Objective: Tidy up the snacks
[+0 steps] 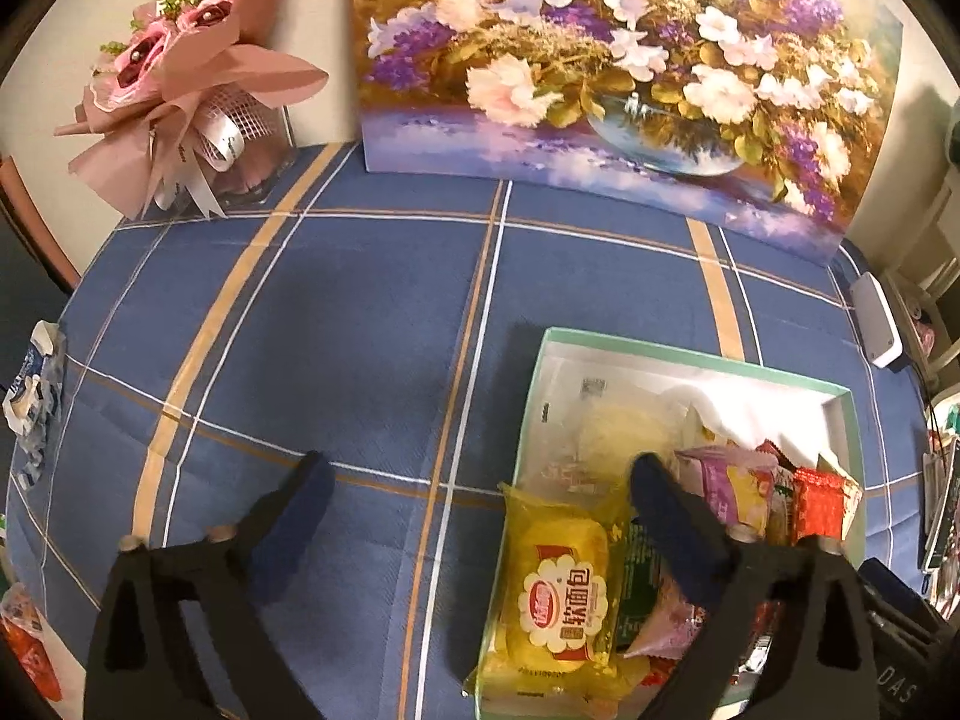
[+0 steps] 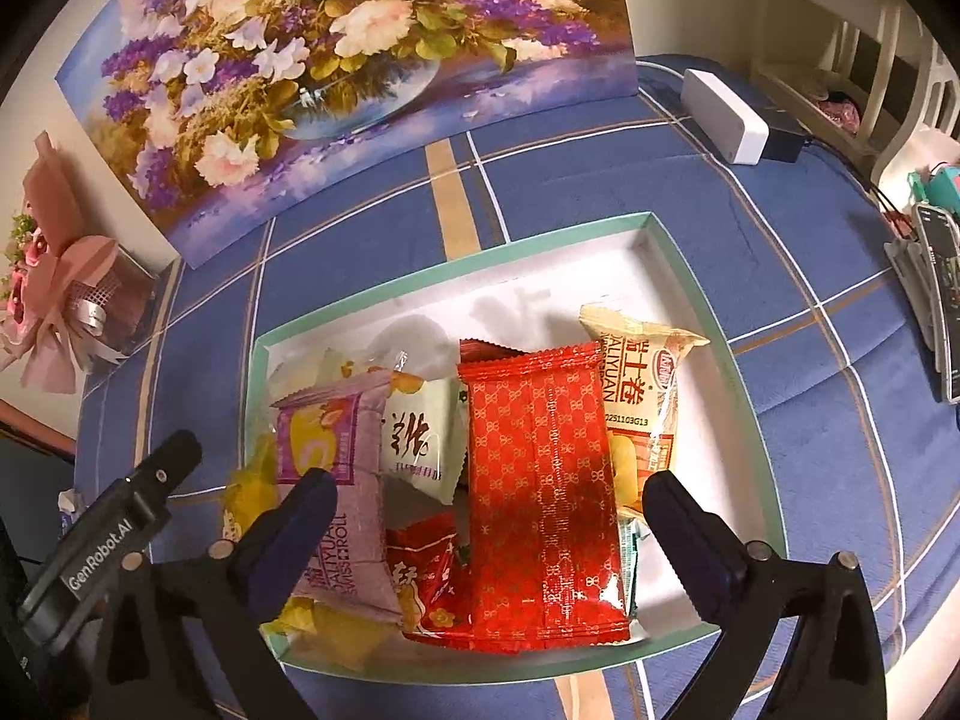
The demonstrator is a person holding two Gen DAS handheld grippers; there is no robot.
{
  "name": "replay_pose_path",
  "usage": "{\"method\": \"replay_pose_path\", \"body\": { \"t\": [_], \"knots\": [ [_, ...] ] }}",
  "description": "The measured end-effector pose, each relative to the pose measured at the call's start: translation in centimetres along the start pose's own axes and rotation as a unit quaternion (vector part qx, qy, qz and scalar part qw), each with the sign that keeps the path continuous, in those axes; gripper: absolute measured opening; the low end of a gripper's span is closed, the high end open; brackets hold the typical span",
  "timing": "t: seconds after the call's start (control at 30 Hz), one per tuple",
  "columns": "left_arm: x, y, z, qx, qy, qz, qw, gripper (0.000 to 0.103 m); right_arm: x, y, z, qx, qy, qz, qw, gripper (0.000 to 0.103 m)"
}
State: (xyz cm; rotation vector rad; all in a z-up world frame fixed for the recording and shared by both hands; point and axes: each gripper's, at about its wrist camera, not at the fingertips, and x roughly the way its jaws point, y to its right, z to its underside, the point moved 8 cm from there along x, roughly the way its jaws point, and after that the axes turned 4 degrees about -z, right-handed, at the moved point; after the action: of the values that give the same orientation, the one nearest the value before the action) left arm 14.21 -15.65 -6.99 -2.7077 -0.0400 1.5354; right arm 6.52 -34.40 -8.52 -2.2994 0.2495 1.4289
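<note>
A shallow box with a mint-green rim (image 2: 456,267) (image 1: 690,354) sits on the blue plaid cloth and holds several snack packs. In the right wrist view I see a large red pack (image 2: 540,480), a purple swiss-roll pack (image 2: 342,480), a cream pack (image 2: 642,384) and a small white pack (image 2: 420,438). In the left wrist view a yellow bread pack (image 1: 558,594) lies at the box's left end. My right gripper (image 2: 489,516) is open and empty above the box. My left gripper (image 1: 480,492) is open and empty, straddling the box's left edge.
A flower painting (image 1: 600,60) (image 2: 336,60) leans at the back of the table. A pink bouquet (image 1: 180,90) stands at the back left. A white device (image 2: 723,114) lies at the back right. Loose wrappers (image 1: 33,396) lie at the table's left edge.
</note>
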Motion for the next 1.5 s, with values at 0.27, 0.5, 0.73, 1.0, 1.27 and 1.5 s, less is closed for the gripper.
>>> {"method": "replay_pose_path", "body": {
  "t": [0.27, 0.5, 0.73, 1.0, 1.27, 1.5],
  "knots": [
    [-0.2, 0.0, -0.1, 0.009, -0.001, -0.001, 1.0000, 0.102, -0.3, -0.3, -0.1, -0.008, 0.004, 0.003, 1.000, 0.103],
    [-0.8, 0.6, 0.1, 0.026, 0.000, -0.019, 0.9995, 0.102, -0.8, -0.5, 0.2, -0.012, 0.007, 0.009, 1.000, 0.103],
    [-1.5, 0.2, 1.2, 0.020, -0.010, -0.034, 0.9992, 0.102, -1.7, -0.5, 0.8, -0.013, 0.011, 0.015, 1.000, 0.103],
    [-3.2, -0.6, 2.7, 0.024, -0.018, -0.011, 0.9995, 0.102, -3.2, -0.6, 2.6, -0.018, 0.016, 0.017, 1.000, 0.103],
    [-4.4, -2.1, 5.6, 0.023, -0.032, -0.007, 0.9992, 0.102, -4.6, -1.1, 5.2, -0.035, 0.020, 0.017, 0.999, 0.103],
    [-4.7, -3.7, 8.0, 0.019, -0.046, -0.014, 0.9987, 0.102, -4.9, -1.0, 7.1, -0.042, 0.015, 0.019, 0.999, 0.103]
  ]
}}
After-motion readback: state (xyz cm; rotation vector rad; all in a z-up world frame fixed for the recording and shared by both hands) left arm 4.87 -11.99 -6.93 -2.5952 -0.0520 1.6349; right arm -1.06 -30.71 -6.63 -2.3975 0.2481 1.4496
